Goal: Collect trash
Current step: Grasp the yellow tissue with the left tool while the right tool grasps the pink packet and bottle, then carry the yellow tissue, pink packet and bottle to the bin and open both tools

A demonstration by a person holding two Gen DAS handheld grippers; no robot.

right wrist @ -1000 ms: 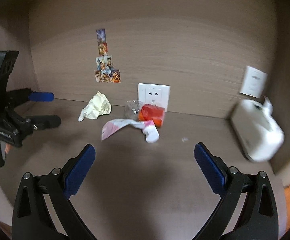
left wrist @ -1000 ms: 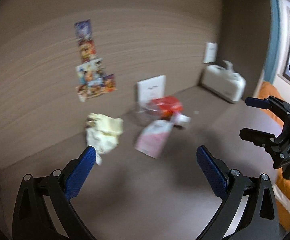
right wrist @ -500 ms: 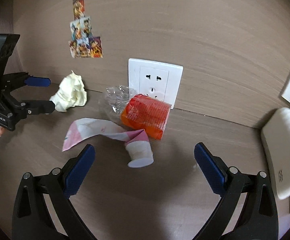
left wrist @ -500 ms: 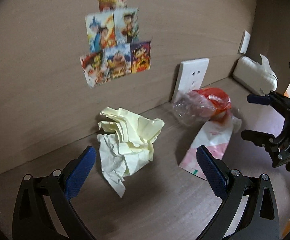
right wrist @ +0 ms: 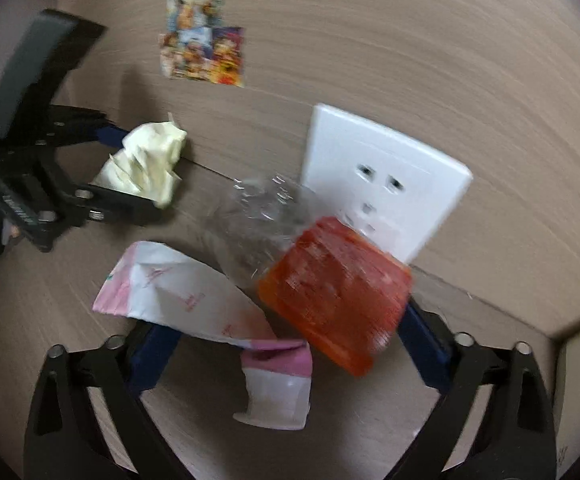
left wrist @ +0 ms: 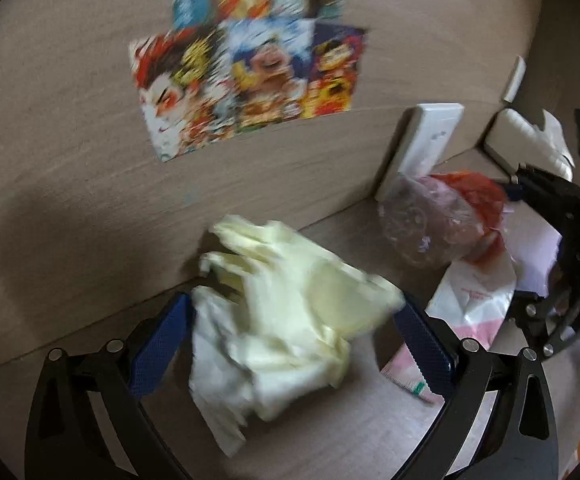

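Both grippers have dropped in close to the litter since a second ago. Left of the wall socket [right wrist: 386, 184], the left gripper [left wrist: 290, 344] straddles the crumpled yellow paper [left wrist: 290, 308], jaws closing but not yet clenched on it. Right below the socket, the right gripper [right wrist: 281, 344] is closing around the pink-and-white wrapper [right wrist: 193, 292] and orange plastic pack [right wrist: 338, 292]; whether its pads press yet, I cannot tell. A clear crushed bottle [right wrist: 257, 216] lies against the socket.
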